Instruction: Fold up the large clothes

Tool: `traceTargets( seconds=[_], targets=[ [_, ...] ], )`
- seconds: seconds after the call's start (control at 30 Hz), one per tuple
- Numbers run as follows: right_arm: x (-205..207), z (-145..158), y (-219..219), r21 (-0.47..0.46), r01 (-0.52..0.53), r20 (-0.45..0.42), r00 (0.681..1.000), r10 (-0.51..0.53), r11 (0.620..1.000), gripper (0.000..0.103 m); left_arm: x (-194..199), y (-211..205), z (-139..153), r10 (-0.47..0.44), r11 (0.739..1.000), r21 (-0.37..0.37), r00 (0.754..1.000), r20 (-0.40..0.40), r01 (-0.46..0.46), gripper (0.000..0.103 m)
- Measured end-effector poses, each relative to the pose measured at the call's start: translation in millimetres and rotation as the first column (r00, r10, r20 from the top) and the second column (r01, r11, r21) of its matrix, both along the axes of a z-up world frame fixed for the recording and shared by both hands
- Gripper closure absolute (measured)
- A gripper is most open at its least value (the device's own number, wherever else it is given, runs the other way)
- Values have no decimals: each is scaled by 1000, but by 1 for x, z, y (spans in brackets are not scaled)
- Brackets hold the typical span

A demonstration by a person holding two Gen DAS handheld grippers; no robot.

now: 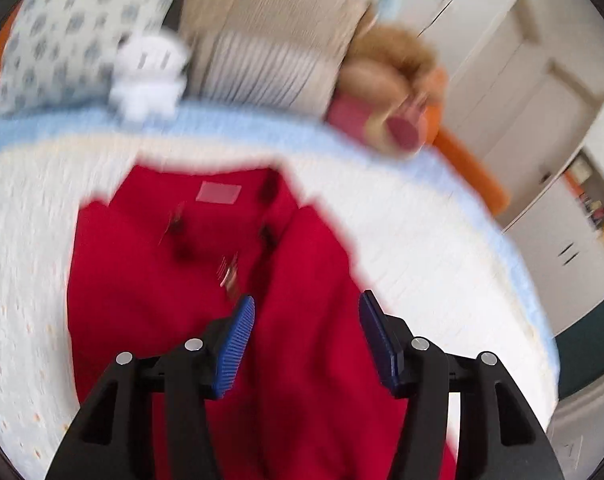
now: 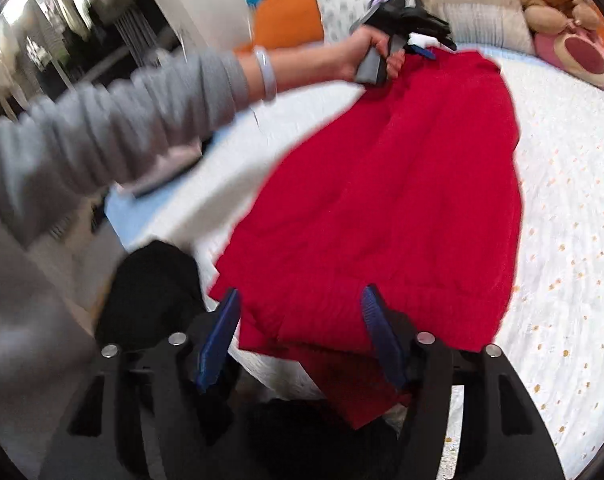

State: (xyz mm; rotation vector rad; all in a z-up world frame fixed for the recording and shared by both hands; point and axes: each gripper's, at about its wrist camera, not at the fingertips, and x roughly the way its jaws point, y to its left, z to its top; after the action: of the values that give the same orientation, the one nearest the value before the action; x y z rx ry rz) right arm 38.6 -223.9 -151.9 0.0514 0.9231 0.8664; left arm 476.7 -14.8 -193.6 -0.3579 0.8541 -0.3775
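A red garment [image 1: 294, 320] lies flat on the white bedspread [image 1: 422, 248], its collar with a pale label [image 1: 219, 193] and dark buttons at the far end. My left gripper [image 1: 307, 298] hovers over the collar end, open, with its blue pads [image 1: 238, 340] apart and only cloth beneath them. In the right wrist view the garment [image 2: 402, 184] runs lengthwise away from me. My right gripper [image 2: 300, 292] is open at its hem, the pads clear of the cloth. A strip of hem [image 2: 354, 392] hangs over the bed edge. The left gripper [image 2: 424, 51] shows at the far end in a hand.
Pillows [image 1: 270, 32], a white plush toy [image 1: 148, 76] and a brown plush bear [image 2: 558, 0] line the head of the bed by an orange bolster [image 2: 290, 16]. White cupboard doors [image 1: 514, 80] stand to the right. A grey sleeve [image 2: 114, 120] crosses the left side.
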Motion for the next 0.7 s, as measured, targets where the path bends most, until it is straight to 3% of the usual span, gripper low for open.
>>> traceTargets(
  seconds=[0.07,0.13,0.2,0.3,0.4,0.5,0.53,0.63,0.7],
  targets=[
    [0,7,-14,32,48,48,998,-49,998,47,13,-13,16,-51,999,-8,999,-14,51,46],
    [3,9,-19,26,98,97,990,-100,995,63,25,-35,19,-90,992,89,995,-42,94,46],
    [10,1,-21,-13,116,110,987,-114,993,74,37,-61,11,-131,978,155,989,-71,141,53],
    [15,-23,-16,-112,118,98,989,-107,987,80,44,-78,-13,-127,979,144,987,-100,141,54],
    [17,-51,-13,-200,109,70,993,-97,974,81,46,-84,-46,-97,984,138,986,-139,116,55],
    [20,-65,-19,-201,101,62,994,-90,974,81,49,-85,-76,-75,986,140,988,-136,94,56],
    [22,-67,-21,-195,100,51,994,-92,976,81,45,-83,-78,-68,988,134,992,-103,82,56],
    [28,-71,-17,-193,85,45,996,-78,978,81,45,-78,-77,-59,990,119,993,-99,71,59],
    [28,-66,-16,-194,89,51,995,-81,977,81,41,-76,-67,-46,986,156,993,-105,62,59]
  ],
)
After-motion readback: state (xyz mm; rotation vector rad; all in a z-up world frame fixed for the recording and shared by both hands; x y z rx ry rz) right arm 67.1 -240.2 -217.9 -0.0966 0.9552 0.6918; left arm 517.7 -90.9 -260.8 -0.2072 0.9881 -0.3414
